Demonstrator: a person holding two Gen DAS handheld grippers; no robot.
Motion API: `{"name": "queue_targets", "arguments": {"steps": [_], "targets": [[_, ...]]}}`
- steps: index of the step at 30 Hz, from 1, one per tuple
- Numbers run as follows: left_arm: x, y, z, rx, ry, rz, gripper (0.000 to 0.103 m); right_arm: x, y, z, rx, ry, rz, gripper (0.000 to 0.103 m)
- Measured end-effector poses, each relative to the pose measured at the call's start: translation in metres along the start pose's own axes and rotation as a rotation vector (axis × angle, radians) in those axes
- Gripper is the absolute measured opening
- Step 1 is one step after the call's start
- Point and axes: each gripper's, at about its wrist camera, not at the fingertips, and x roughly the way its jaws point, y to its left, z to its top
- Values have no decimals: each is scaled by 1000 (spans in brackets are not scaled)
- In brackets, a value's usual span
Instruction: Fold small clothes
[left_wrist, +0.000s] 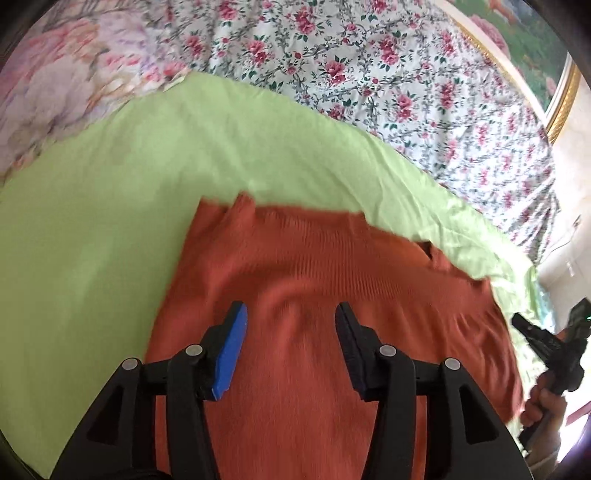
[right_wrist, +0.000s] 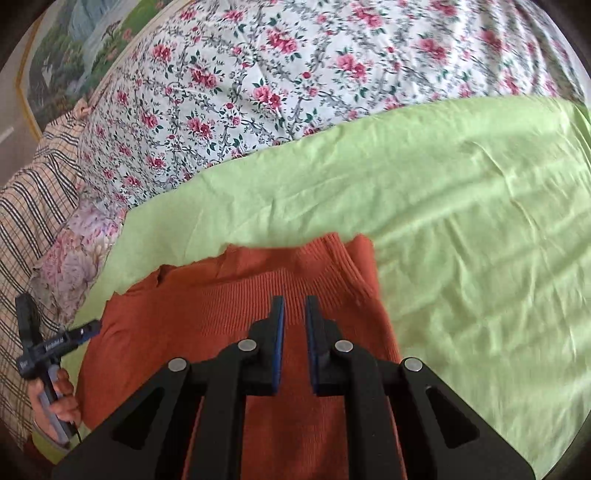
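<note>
Floral bedding (left_wrist: 369, 74) fills the top of both views, with a green sheet (left_wrist: 110, 221) spread over the bed below it and a framed picture (right_wrist: 66, 66) at the upper left of the right view. Your orange knit (left_wrist: 314, 295) lies flat on the sheet, lower centre in both frames, its ribbed band running across the middle. Your left tool (left_wrist: 291, 332) hangs over the knit with its jaws spread wide, holding nothing. Your right tool (right_wrist: 294, 325) sits over the ribbed band with its jaws nearly together but a slit showing between them; no cloth appears pinched there, so read it as almost closed and empty. Each tool also shows at the edge of the other's view, beside the knit's sides. The risk from here, as I judge it: the knit is soft and stretchy, so if you pinch only the top layer it will peel away and the fold will come out skewed. The sheet underneath is loose and creased too, so a deep bite could catch it and drag it along with the knit.
</note>
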Motion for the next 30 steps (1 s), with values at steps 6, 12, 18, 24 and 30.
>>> {"name": "queue_targets", "arguments": {"steps": [6,12,18,24,30], "targets": [[-52,-2,-66,-46,-36,-72,50,-27,-6,-50,66,3,32,12],[-79,-5,-112,-78,-26,-84,51,-53,4,-91,80,-10,76,12],[-90,3,-143,-115,-13,-80,51,-66,14,-110,39,-12,104,12],[-84,10,-152,-170,-8,-37,56,-76,26,-122,-4,-32,151,13],[-74,25,-146,-238,-39,-31,56,-78,32,-127,-28,-27,171,14]]}}
